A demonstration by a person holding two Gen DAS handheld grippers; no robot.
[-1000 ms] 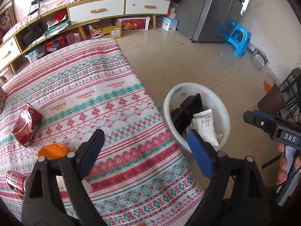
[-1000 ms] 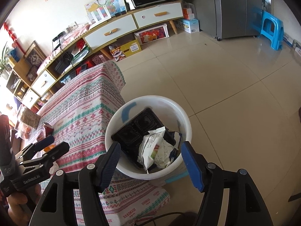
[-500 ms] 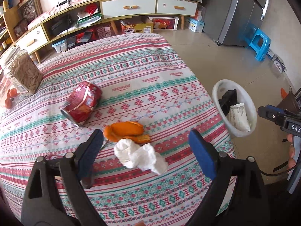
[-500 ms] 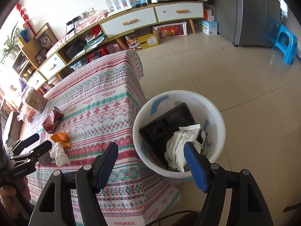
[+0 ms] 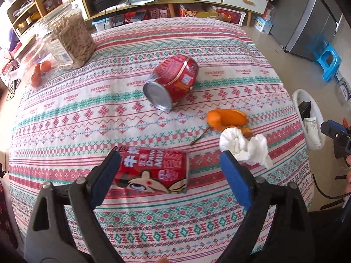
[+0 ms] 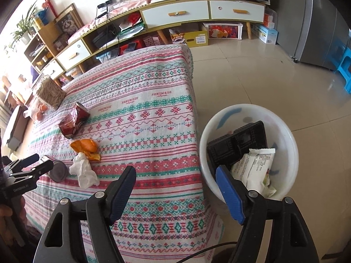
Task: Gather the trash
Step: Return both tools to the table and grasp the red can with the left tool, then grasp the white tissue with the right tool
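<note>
**Two cans, one tissue and one peel on the table; bin beside it**

The left hand-held gripper (image 5: 170, 166) hangs wide open over the near part of the table (image 5: 65, 100), which wears a red, green and white patterned cloth. One red milk-drink can lying on its side (image 5: 153, 171) sits between its blue pads, close against the left pad, with a gap to the right one; neither pad presses on it. Just beyond the right pad lies one crumpled white paper tissue (image 5: 243, 149), touching one curled orange peel (image 5: 228, 119) behind it. Farther in, a second, dented red can (image 5: 173, 82) lies on its side, silver end toward the camera. At the far left corner stand one clear jar of pale sticks (image 5: 72, 37) and a few small oranges (image 5: 40, 72).

The right hand-held gripper (image 6: 175, 191) is empty, its jaws opening over the table's right edge. One round white plastic bin (image 6: 287, 131) stands on the floor just beside the table, near the right pad, holding one black plastic tray (image 6: 237, 146) and one white snack wrapper (image 6: 256, 164).
</note>
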